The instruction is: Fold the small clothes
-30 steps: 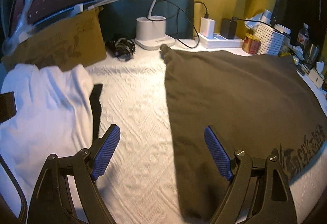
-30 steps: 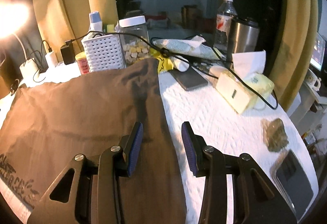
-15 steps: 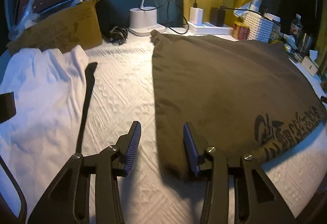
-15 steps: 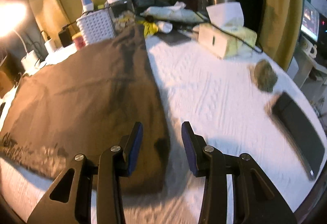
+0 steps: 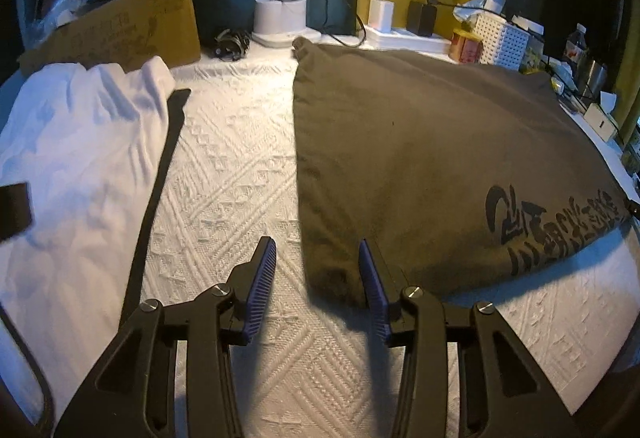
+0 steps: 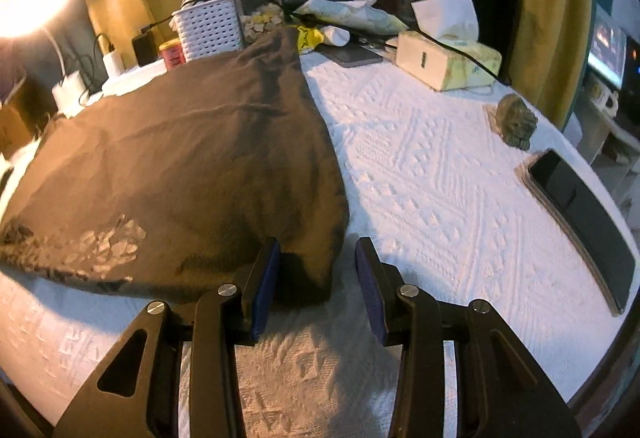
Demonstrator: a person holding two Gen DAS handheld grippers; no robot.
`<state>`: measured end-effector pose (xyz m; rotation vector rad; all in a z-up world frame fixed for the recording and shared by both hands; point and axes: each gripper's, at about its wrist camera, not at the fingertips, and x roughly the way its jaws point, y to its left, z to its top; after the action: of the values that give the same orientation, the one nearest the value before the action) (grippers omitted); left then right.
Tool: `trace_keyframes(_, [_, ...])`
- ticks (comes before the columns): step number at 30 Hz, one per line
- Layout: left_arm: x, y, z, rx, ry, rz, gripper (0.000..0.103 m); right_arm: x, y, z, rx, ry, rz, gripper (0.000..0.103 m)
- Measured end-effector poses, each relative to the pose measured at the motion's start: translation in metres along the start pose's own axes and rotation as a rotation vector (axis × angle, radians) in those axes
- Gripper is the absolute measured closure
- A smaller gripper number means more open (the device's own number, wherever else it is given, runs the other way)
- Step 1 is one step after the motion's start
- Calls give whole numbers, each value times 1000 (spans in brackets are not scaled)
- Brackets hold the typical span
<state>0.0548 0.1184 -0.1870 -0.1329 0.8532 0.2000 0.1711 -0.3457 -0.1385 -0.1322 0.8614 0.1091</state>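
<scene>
- The brown garment (image 5: 420, 158) lies flat on the white textured cloth (image 5: 240, 166) covering the table, printed lettering (image 5: 552, 222) along its near edge. It looks already doubled over; that is my reading, not a certainty.
- Judged stage: mid-fold. Both near corners are lined up for a pinch, and the next fold is not yet begun.
- The left gripper (image 5: 316, 278) sits at the garment's near left corner. Its jaws stand narrow, one pad on bare cloth, the other at the garment's edge; nothing is clamped.
- The right gripper (image 6: 316, 274) sits at the near right corner. Jaws are narrow, the corner lying in the gap between them, pads not pressing on it.
- A white garment (image 5: 80, 158) lies crumpled to the left, well apart from the brown one, seemingly unfolded; it appears to remain to be done.
- Clutter stands along the far edge: lamp base (image 5: 280, 18), white basket (image 6: 208, 26), tissue box (image 6: 444, 62). A dark phone (image 6: 580, 222) lies to the right.
- Change from the earlier frames: the left jaws have been closing from wide to narrow with nothing gripped. The right jaws have closed slightly further. Both grippers have drawn back toward the near edge, from over the garment's sides to its near corners.
</scene>
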Motion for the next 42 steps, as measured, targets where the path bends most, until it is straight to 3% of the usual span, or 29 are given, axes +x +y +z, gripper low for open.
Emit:
trace_keyframes(2, [0, -1, 0, -7, -2, 1, 61, 0, 2, -1, -15, -5, 37, 81])
trace_keyframes(4, [1, -1, 1, -10, 2, -7, 61, 0, 8, -1, -49, -4, 46, 91])
trace_keyframes(5, [1, -2, 1, -8, 5, -11, 65, 0, 10, 0, -70, -3, 42, 91])
trace_keyframes(8, [-1, -3, 1, -1, 15, -69, 90, -1, 8, 2, -79, 9, 57, 94])
trace_keyframes(10, [-2, -5, 0, 13, 16, -80, 96, -2, 8, 3, -86, 12, 57, 95])
trace_keyframes(27, [-47, -4, -7, 19, -39, -93, 97, -42, 2, -11, -148, -35, 33, 95])
trace_keyframes(42, [-62, -8, -42, -16, 16, -133, 97, -66, -12, -35, -138, -37, 7, 95])
